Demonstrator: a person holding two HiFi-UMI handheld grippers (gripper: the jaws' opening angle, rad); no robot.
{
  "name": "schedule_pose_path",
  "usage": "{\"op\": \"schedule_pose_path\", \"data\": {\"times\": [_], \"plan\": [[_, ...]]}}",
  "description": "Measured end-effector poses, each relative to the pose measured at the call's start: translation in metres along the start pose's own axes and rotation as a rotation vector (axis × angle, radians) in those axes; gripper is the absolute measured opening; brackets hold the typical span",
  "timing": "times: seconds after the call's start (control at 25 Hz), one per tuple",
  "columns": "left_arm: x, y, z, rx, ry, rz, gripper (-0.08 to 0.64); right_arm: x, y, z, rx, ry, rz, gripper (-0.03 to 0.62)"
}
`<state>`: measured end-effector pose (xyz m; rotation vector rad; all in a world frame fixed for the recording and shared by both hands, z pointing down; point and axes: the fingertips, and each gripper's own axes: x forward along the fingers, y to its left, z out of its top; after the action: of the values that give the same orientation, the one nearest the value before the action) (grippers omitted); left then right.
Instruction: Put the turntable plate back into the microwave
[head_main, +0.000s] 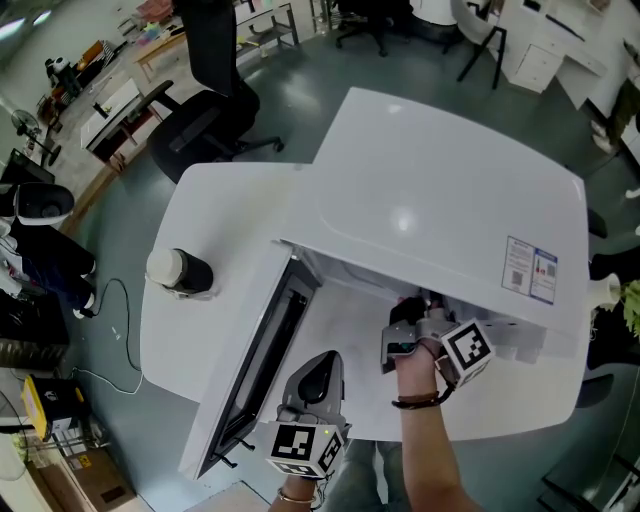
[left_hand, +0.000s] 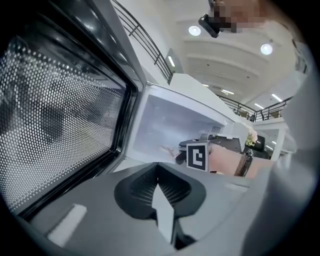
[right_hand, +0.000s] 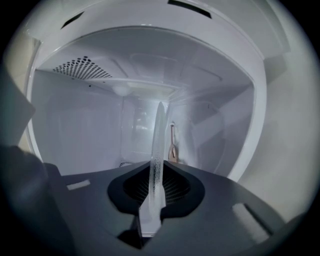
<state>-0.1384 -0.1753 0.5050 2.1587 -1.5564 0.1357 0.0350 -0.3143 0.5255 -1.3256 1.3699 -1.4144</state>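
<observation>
Nearest the person, at the front edge of the white worktop (head_main: 168, 345), the left hand-held gripper (head_main: 322, 368) hovers with its grey body and marker cube just beside the open door. In the left gripper view its jaws (left_hand: 159, 181) are pressed fully together with nothing between them. Just to its left the microwave's black-framed door (head_main: 255, 365) stands swung wide, and its perforated mesh window (left_hand: 55, 110) fills the left of that view.

A little further in, the right hand-held gripper (head_main: 408, 310) reaches through the mouth of the white box-shaped microwave (head_main: 440, 200), its marker cube and the person's wrist just outside the opening. In the right gripper view its jaws (right_hand: 157, 172) are clamped on the rim of the clear glass turntable plate (right_hand: 158, 145). The plate is seen edge-on there, standing upright and running from the jaws towards the back of the white cavity (right_hand: 80, 130). It is therefore inside the microwave's opening, held in the gripper. Whether its lower edge touches the cavity floor cannot be told. A patch of vent holes (right_hand: 82, 67) sits at the cavity's upper left.

Near the left edge of the worktop, well apart from the door, rests a dark cylindrical container with a pale lid (head_main: 178, 270). Beyond the far left corner, on the grey floor, stands a black office chair (head_main: 210, 105).
</observation>
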Motion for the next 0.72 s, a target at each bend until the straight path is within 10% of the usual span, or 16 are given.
{"op": "schedule_pose_path", "data": {"times": [0.72], "plan": [[-0.003, -0.005, 0.002, -0.008, -0.014, -0.020, 0.000, 0.001, -0.004, -0.011, -0.154, 0.083, -0.172, 0.094]]}}
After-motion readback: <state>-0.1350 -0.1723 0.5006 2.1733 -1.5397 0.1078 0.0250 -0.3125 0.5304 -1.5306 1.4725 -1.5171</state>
